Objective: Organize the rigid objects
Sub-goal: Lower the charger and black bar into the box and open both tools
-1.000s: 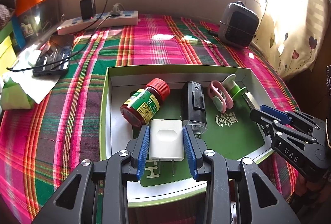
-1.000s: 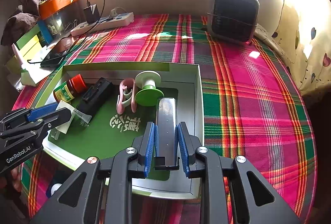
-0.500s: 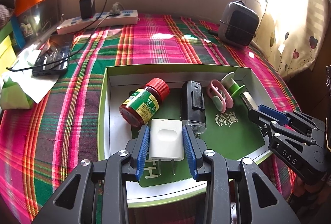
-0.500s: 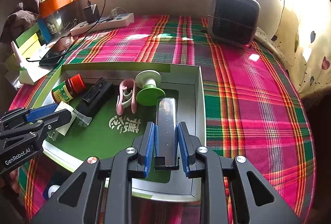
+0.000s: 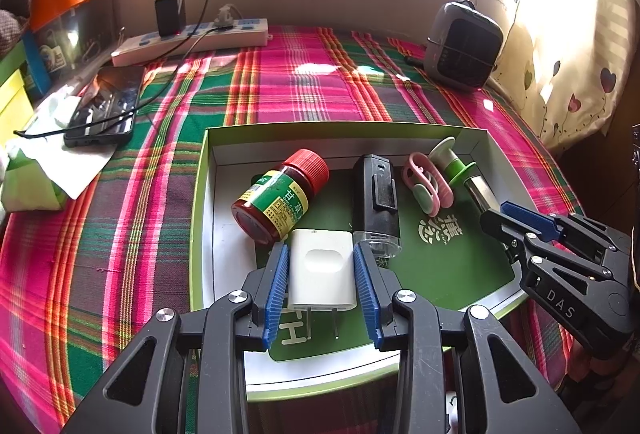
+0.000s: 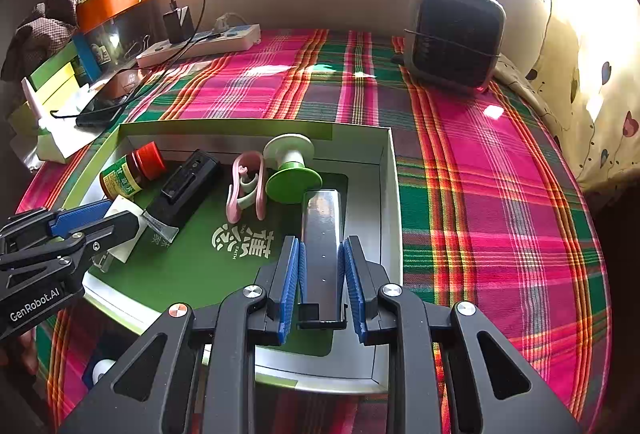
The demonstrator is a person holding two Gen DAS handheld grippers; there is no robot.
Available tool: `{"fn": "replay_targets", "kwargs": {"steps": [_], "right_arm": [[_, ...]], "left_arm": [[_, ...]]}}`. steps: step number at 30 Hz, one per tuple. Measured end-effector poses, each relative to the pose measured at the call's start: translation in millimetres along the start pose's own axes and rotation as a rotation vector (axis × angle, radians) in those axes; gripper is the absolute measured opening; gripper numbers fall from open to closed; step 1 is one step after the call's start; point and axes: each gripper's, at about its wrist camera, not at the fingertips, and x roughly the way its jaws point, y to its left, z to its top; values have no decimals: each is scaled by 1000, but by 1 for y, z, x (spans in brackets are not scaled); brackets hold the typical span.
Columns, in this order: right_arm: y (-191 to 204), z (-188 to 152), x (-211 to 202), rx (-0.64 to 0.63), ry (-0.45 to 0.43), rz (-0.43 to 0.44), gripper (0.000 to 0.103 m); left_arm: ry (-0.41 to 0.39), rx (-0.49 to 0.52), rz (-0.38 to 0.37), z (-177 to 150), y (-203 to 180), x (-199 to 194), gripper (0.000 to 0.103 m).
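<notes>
A green-rimmed box [image 5: 200,193] lies on the plaid cloth. My left gripper [image 5: 320,248] is shut on a white charger plug [image 5: 322,274] over the box's near left part, prongs pointing toward me. Beyond it lie a red-capped bottle [image 5: 280,197], a black device [image 5: 376,197], a pink clip [image 5: 428,185] and a green-and-white spool [image 5: 452,161]. My right gripper [image 6: 321,240] is shut on a dark metal bar [image 6: 322,218] near the box's right wall [image 6: 394,193], its far end against the spool [image 6: 292,169]. Each gripper shows in the other's view: left gripper [image 6: 92,222], right gripper [image 5: 508,218].
A power strip [image 5: 192,37] with a black adapter and a phone [image 5: 106,105] on white paper lie at the far left. A small grey heater [image 6: 456,33] stands at the back right. Coloured boxes line the left edge. Bare plaid cloth [image 6: 500,213] lies right of the box.
</notes>
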Motion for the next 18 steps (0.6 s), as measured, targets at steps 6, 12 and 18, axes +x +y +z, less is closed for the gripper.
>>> {"fn": "replay_targets", "kwargs": {"steps": [6,12,18], "right_arm": [[0,0,0,4,-1,0,24],[-1,0,-1,11,-5,-5,24],[-2,-1,-2,16,-8,-13,25]], "left_arm": [[-1,-3,-4,0,0,-1,33],[1,-4,-1,-1,2,-1,33],[2,-2,5,-1,1,-1,36]]}}
